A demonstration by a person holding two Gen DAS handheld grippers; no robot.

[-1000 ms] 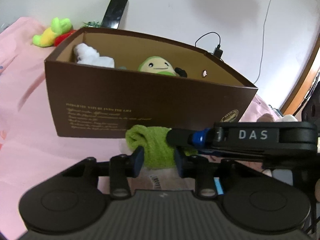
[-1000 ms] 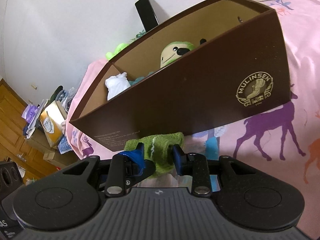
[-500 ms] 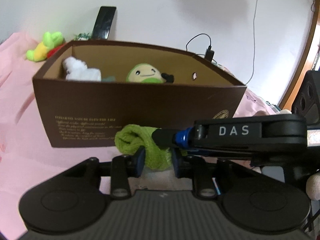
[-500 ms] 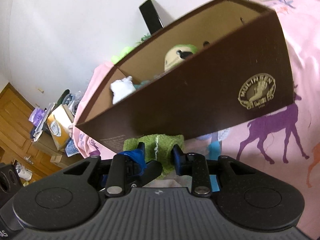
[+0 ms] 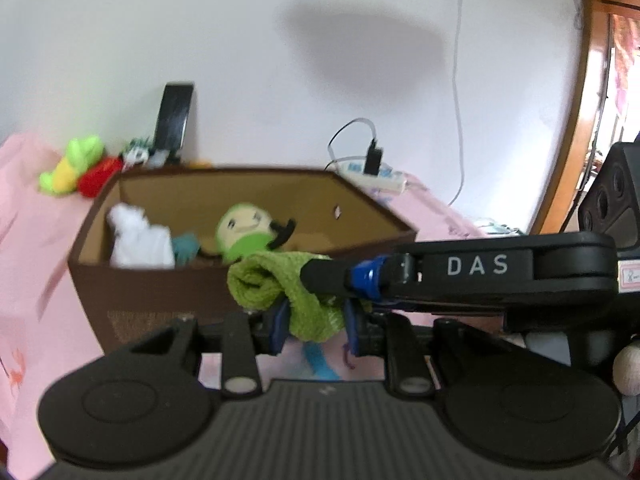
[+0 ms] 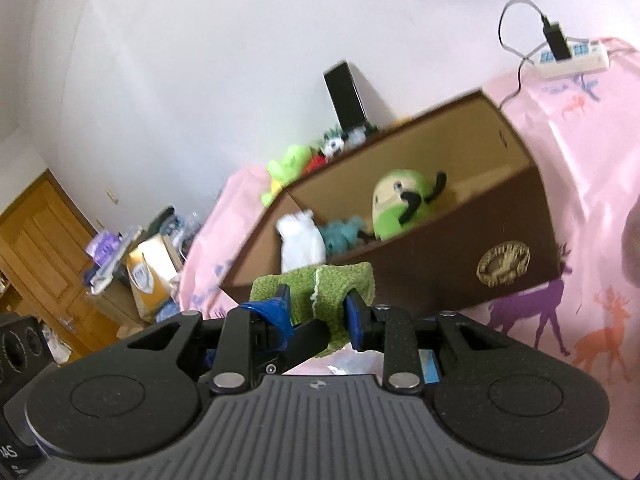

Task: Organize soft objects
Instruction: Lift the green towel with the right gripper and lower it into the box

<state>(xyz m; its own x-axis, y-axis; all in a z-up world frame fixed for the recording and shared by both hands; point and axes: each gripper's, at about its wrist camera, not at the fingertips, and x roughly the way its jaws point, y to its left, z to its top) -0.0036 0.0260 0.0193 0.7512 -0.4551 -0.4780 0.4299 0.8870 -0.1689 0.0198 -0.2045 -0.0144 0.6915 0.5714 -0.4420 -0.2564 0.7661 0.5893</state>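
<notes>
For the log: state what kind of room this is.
Probably a bedroom at home: a pink deer-print bedsheet, a wooden door, and soft toys against the wall beside a brown box.

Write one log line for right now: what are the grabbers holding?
left hand-held gripper: shut on green towel | right hand-held gripper: shut on green towel | brown box: behind, open, toys inside

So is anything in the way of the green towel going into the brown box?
Only the box's near wall: the green towel, pinched by the left gripper and right gripper, hangs level with its rim. The space beside the round green plush looks free.
</notes>
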